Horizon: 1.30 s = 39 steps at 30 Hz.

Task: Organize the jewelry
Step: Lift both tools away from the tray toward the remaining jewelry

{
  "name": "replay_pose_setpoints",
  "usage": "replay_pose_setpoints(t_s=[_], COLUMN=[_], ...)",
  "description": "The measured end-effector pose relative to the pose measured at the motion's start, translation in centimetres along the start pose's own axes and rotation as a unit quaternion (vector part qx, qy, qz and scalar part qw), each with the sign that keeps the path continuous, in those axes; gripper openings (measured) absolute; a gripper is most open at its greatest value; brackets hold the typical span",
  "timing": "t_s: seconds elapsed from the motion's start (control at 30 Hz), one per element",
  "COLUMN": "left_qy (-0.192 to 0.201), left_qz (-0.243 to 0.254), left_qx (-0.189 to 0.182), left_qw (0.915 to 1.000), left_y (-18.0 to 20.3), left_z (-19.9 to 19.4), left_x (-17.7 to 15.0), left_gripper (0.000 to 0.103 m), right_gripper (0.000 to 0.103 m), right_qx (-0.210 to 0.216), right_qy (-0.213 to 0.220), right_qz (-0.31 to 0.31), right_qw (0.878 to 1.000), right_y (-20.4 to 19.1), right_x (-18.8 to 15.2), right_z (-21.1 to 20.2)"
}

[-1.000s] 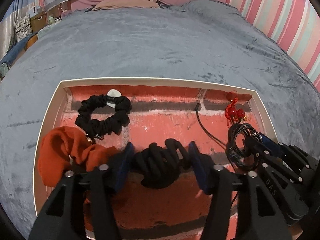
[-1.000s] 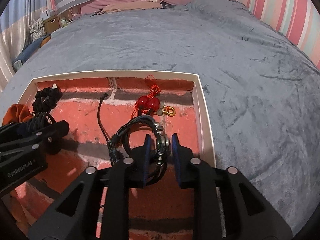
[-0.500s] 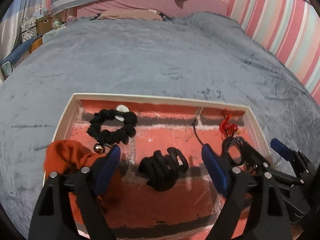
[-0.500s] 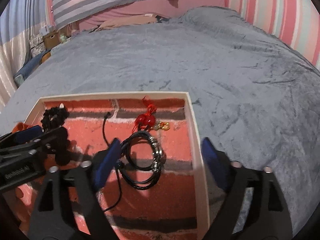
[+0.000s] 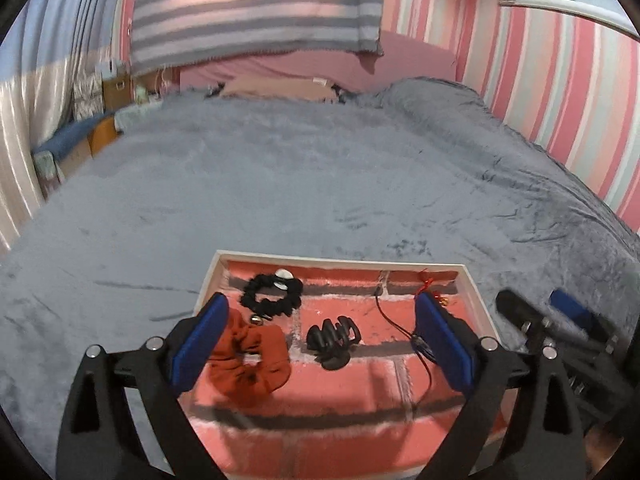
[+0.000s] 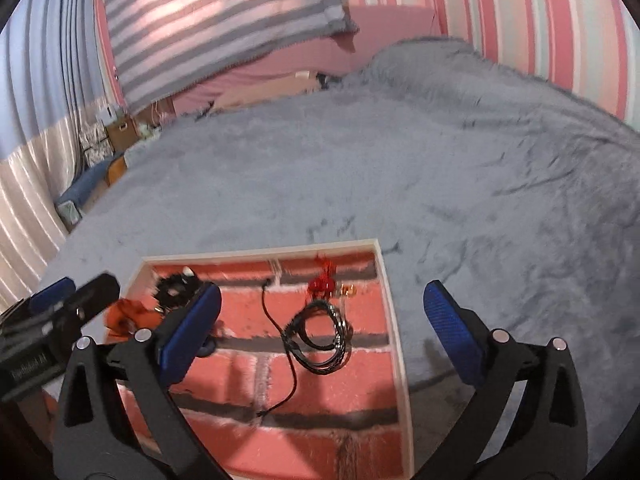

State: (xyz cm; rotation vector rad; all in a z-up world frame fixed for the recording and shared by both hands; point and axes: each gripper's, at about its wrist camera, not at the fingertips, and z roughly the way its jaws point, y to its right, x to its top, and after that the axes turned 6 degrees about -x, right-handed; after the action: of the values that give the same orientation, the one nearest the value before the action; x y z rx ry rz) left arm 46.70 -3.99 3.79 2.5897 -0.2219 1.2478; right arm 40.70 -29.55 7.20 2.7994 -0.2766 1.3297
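Both grippers have lifted away from the tray since a second ago, when the left gripper (image 5: pixel 320 344) was clamped around the black plastic claw hair clip (image 5: pixel 334 338) and the right gripper (image 6: pixel 322 334) was pinched on the coiled black cord bracelet with metal beads (image 6: pixel 320 336); now each piece lies released on the tray floor. The left gripper's jaws are opening wide, its blue pads (image 5: pixel 196 344) spread well apart above the tray, with the claw clip lying between them below and not touched. The right gripper's jaws are likewise opening to a wide spread, and the bracelet rests on the tray floor beneath the gap, free of the pads. The shallow white-rimmed tray with a red brick-pattern lining (image 5: pixel 340 258) sits on a bed covered by a grey plush blanket (image 5: pixel 280 184). Inside it, a black fabric scrunchie (image 5: pixel 272 296) lies near the far left corner, a crumpled orange fabric scrunchie (image 5: pixel 252 360) just in front of it, the claw clip near the middle, a thin black cord (image 6: pixel 280 344) to the right of the clip, and a red beaded knot charm (image 6: pixel 324 284) by the far wall, just beyond the bracelet. A grey-and-pink striped pillow (image 5: pixel 256 8) leans at the head of the bed against a pink striped wall (image 5: pixel 560 80).
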Motion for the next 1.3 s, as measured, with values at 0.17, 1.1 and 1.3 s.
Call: replay_pose_setpoints(t_s=[0.17, 1.1, 1.3], left_qy=[0.011, -0.047, -0.071], left_qz=[-0.002, -0.04, -0.047], left_qx=[0.008, 0.098, 0.109], left_qw=[0.9999, 0.9932, 0.9904], left_y=[-0.1, -9.4, -10.9], left_z=[-6.5, -20.2, -18.6], left_x=[-0.4, -21.1, -22.5], left_gripper=[0.093, 0.097, 0.097], right_gripper=[0.099, 0.098, 0.084], right_qx=[-0.009, -0.115, -0.108], right_qy=[0.027, -0.051, -0.097], right_qz=[-0.02, -0.094, -0.063], right_qw=[0.999, 0.988, 0.987], right_y=[0.3, 13.4, 14.6], right_x=[1.3, -20.1, -22.8], right_z=[-6.8, -17.8, -16.2])
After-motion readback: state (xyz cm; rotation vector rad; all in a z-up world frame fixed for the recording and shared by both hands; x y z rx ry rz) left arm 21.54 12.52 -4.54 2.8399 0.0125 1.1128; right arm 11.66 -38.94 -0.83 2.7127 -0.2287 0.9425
